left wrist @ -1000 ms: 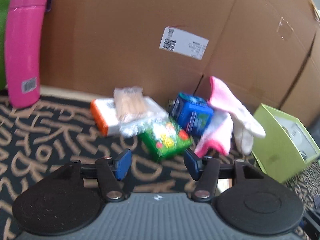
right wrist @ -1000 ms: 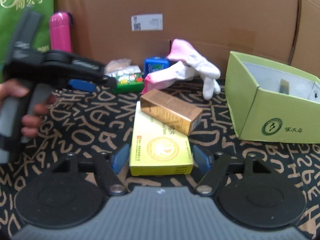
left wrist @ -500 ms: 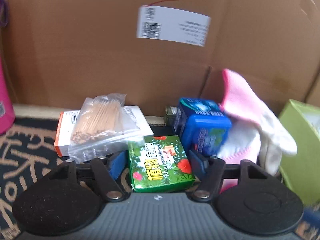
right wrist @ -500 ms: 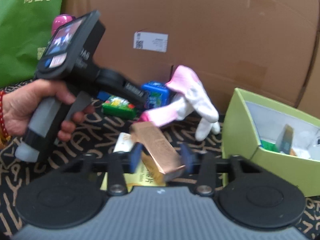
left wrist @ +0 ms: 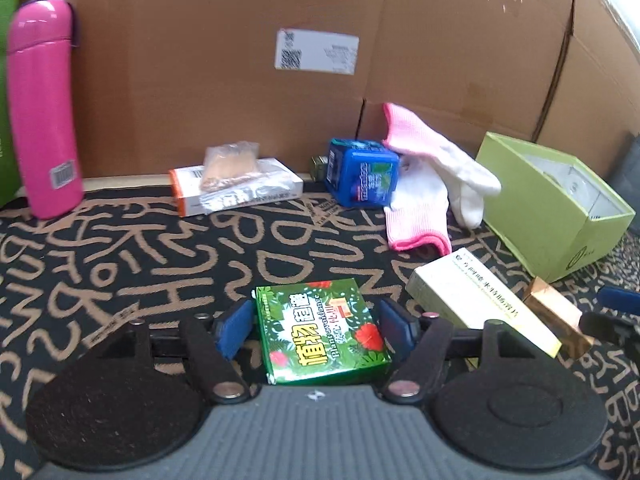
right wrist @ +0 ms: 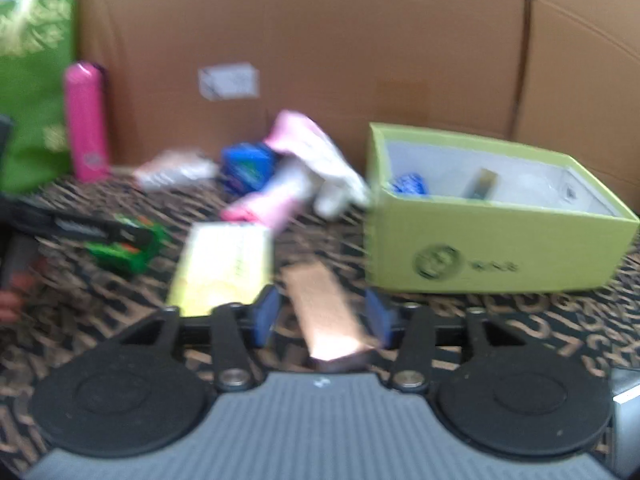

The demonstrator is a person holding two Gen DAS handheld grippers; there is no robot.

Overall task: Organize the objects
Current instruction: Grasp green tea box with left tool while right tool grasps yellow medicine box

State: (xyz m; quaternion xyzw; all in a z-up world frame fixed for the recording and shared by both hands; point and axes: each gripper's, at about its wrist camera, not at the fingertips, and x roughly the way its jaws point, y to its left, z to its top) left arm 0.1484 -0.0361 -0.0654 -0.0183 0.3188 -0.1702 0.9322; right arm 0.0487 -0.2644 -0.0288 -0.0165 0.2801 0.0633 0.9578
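Holding, left gripper [left wrist: 316,326]: it is clenched on the green box [left wrist: 324,340], blue pads pressed to its two side faces. The box is well to the left of the lime-green carton [left wrist: 532,216] and nearer the camera.
Right gripper [right wrist: 322,316]: its fingers flank the copper box [right wrist: 324,312], just in front of the carton's front wall. Motion blur hides whether the pads bite, so its grip cannot be told.
Beside the carton: the pale yellow box [left wrist: 476,300] lies on the patterned mat [left wrist: 160,260], just to the carton's left front, touching the copper box.
Farther left of the carton: the pink-and-white gloves [left wrist: 424,184] are draped against the blue box [left wrist: 360,176]. Then come an orange-ended box with a clear bag on top [left wrist: 240,188] and an upright pink bottle [left wrist: 42,108].
Inside the carton: a small blue item [right wrist: 410,184] and a few blurred pieces.
Progress: early, by judgement. A few things are in the carton and two are in hand. The gloves, blue box, yellow box and bagged box are left.
Change from half a second ago: the green box lay in the pile by the blue box. It is now drawn clear of it, and the right gripper has swung toward the carton.
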